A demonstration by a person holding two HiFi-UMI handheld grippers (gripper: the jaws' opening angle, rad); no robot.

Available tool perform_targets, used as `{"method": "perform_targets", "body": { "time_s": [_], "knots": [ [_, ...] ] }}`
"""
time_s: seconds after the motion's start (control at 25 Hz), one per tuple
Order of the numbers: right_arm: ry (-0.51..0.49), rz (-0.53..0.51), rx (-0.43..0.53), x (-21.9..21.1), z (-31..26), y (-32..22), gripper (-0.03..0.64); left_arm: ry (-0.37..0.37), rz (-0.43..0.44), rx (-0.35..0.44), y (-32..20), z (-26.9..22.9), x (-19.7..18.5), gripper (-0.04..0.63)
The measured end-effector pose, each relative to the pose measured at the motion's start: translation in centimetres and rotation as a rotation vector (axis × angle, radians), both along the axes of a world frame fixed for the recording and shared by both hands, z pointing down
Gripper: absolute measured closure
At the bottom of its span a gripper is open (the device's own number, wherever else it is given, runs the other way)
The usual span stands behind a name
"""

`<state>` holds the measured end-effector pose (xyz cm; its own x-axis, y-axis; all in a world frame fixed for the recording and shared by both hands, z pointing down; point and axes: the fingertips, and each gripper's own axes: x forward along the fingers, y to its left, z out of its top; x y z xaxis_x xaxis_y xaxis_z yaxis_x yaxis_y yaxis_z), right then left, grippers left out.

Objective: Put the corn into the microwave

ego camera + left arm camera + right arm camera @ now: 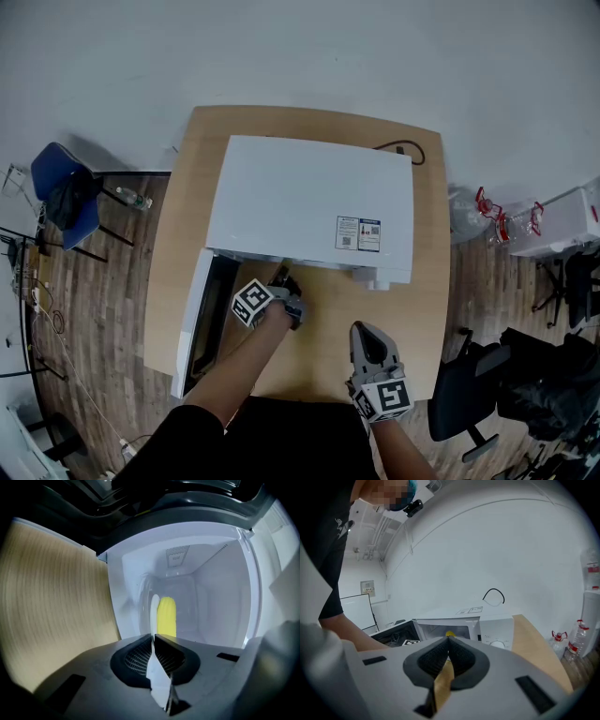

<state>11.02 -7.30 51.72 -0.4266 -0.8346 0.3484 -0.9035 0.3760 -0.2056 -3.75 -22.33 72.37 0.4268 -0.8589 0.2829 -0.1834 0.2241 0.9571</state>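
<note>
At the tail of the placing step, by the look of things. Already inside the microwave point(309, 202) cavity: the corn point(166, 616), yellow, lying lengthwise on the chamber floor just beyond the left gripper point(153, 637). Jaws there pressed together with nothing between them, tips at the mouth of the opening and apart from the cob. Right gripper point(364, 330) held back over the tabletop point(178, 234) near its front edge, jaws likewise together and empty. Door point(192, 328) swung wide at the left side. Next, most likely: draw the left gripper straight back out without nudging the cob, then reach round to the door and push it to, minding the door's edge on the way.
</note>
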Motion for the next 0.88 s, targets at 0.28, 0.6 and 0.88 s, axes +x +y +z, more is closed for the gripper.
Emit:
{"method": "perform_targets", "body": {
  "time_s": [0.28,0.6,0.88],
  "knots": [
    [-0.01,0.01,-0.023,1.0,0.7,-0.6,0.557,0.002,-0.054,0.018,-1.5,-0.3,-0.8,0.571],
    [-0.024,0.006,-0.023,1.0,0.6,-0.9,0.557,-0.01,-0.079,0.027,-1.6,-0.4,-1.2,0.569],
    [-0.027,0.013,-0.045,1.1,0.9,-0.4,0.557,-0.023,-0.092,0.028,-1.3,-0.8,-1.3,0.555]
  ]
}}
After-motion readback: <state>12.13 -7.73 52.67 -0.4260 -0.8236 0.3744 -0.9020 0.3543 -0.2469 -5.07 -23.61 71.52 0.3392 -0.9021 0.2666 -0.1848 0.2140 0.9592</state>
